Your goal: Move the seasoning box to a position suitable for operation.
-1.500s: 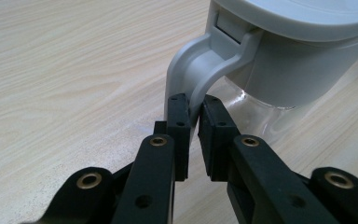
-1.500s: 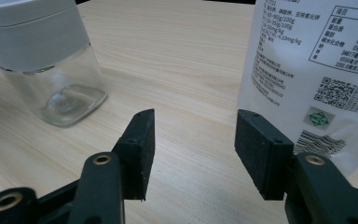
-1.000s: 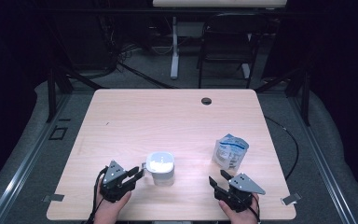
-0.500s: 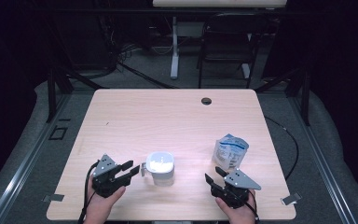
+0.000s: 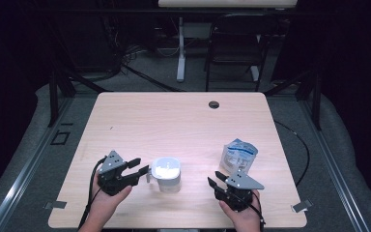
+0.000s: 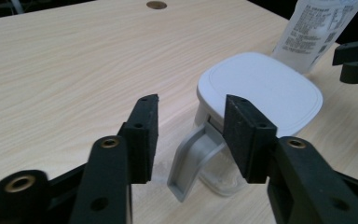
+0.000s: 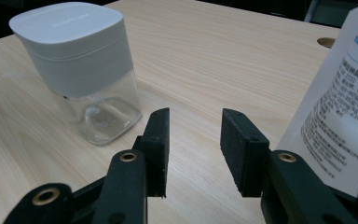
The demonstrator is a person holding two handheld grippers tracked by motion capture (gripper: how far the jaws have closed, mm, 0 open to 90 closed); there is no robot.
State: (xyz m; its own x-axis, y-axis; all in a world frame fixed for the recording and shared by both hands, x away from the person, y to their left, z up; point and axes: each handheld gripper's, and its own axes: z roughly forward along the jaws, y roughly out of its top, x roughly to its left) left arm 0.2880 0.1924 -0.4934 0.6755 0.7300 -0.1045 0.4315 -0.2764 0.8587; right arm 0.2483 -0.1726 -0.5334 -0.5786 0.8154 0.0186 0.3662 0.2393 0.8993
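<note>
Between the left gripper's [image 6: 189,123] just-opened jaws sits the jug's [image 5: 166,174] handle [image 6: 193,163], untouched, on the tabletop [image 5: 174,125]; right gripper [image 7: 195,140], jaws half-narrowed and empty, waits beside the pouch [image 7: 340,116]

The setting is a lab or recording studio, not a home. A single pale wood-grain table [image 5: 183,125] with a cable hole [image 5: 214,104] stands on grey carpet [image 5: 43,159]. Metal rails [image 5: 24,174] run along the floor at both sides, and tape marks [image 5: 55,205] sit near the table's front corners. Black drapes and dark surroundings enclose the area. Behind the table are a black chair [image 5: 234,53], the white leg of a second desk [image 5: 180,53] and loose cables [image 5: 135,50] on the floor.
</note>
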